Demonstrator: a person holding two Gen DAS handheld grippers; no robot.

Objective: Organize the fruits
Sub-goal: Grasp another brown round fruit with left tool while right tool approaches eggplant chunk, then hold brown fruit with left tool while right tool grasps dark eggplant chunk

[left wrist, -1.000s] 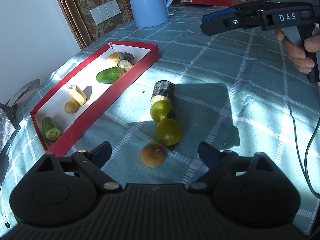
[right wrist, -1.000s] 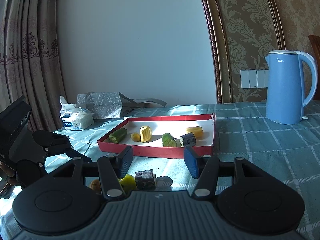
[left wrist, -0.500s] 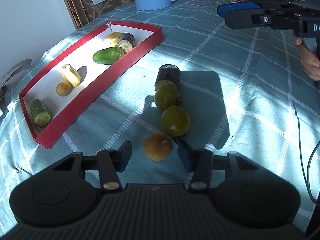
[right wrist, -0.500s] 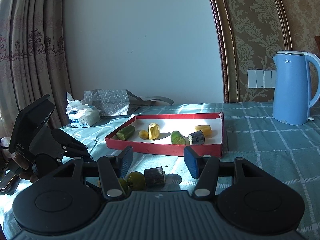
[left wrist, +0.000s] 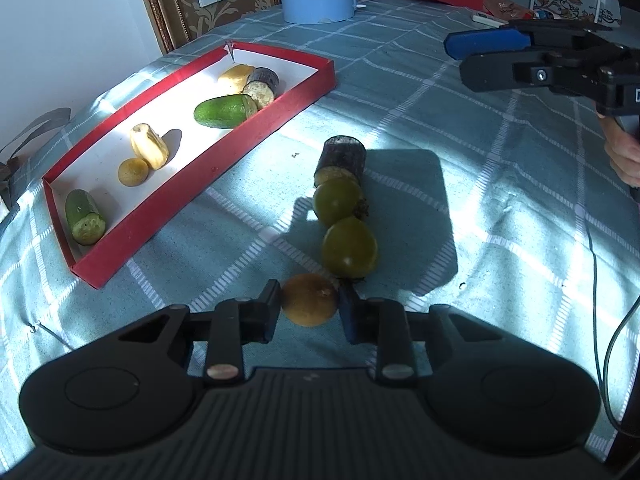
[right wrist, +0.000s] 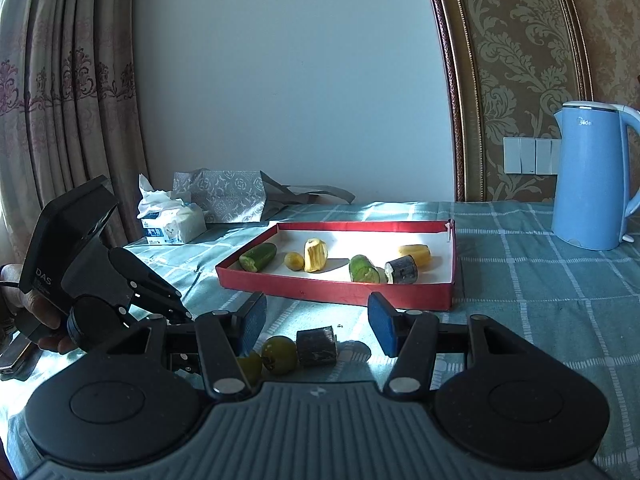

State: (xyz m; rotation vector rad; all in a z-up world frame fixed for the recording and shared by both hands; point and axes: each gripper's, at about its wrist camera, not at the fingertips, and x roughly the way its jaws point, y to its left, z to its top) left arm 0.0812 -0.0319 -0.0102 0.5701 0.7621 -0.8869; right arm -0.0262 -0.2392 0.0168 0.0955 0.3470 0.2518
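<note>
Clamping a small brown-yellow round fruit (left wrist: 309,305) on the teal checked tablecloth (left wrist: 460,128), the left gripper (left wrist: 309,312) has just been closing, pads touching its sides; two green fruits (left wrist: 349,246) and a dark cut piece (left wrist: 341,160) line up beyond it; the red tray (left wrist: 168,216) lies left; the right gripper (right wrist: 317,322) hangs parted, gripping nothing.

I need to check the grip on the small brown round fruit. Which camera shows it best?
The left wrist view: the brown fruit sits in full sight between the left gripper fingers, whose jaws have just been closing onto it. In the right wrist view it is hidden behind the right gripper.
</note>
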